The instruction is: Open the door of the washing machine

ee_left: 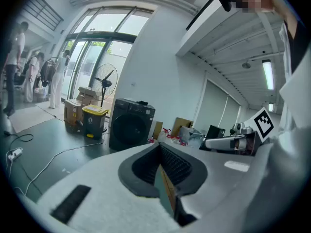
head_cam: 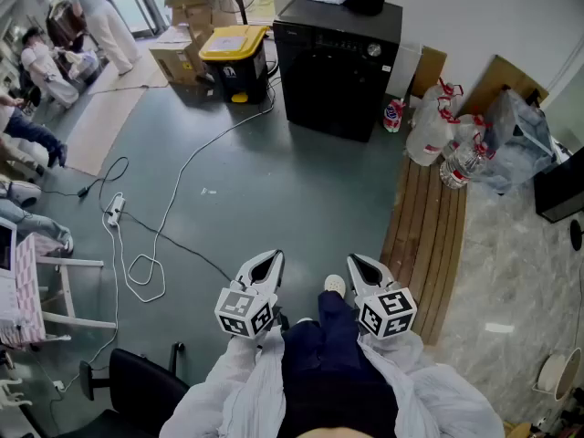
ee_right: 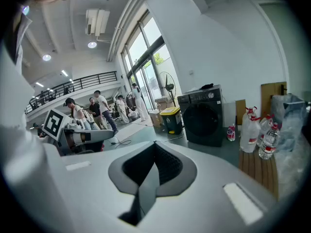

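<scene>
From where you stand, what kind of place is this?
Probably an open workshop or test hall, not a home: a washing machine stands on a bare floor, cables trail across it, and boxes sit by tall windows.

In the lower middle of the head view, the left gripper [head_cam: 266,260] and the right gripper [head_cam: 359,263] were held side by side and apart. Both pointed toward the top of the frame and tilted slightly downward. Each one's jaws were pressed together with nothing between them. White sleeves [head_cam: 239,377] ran from the marker cubes [head_cam: 245,312] to the bottom edge; the hands seemed hidden beneath the cubes.
</scene>
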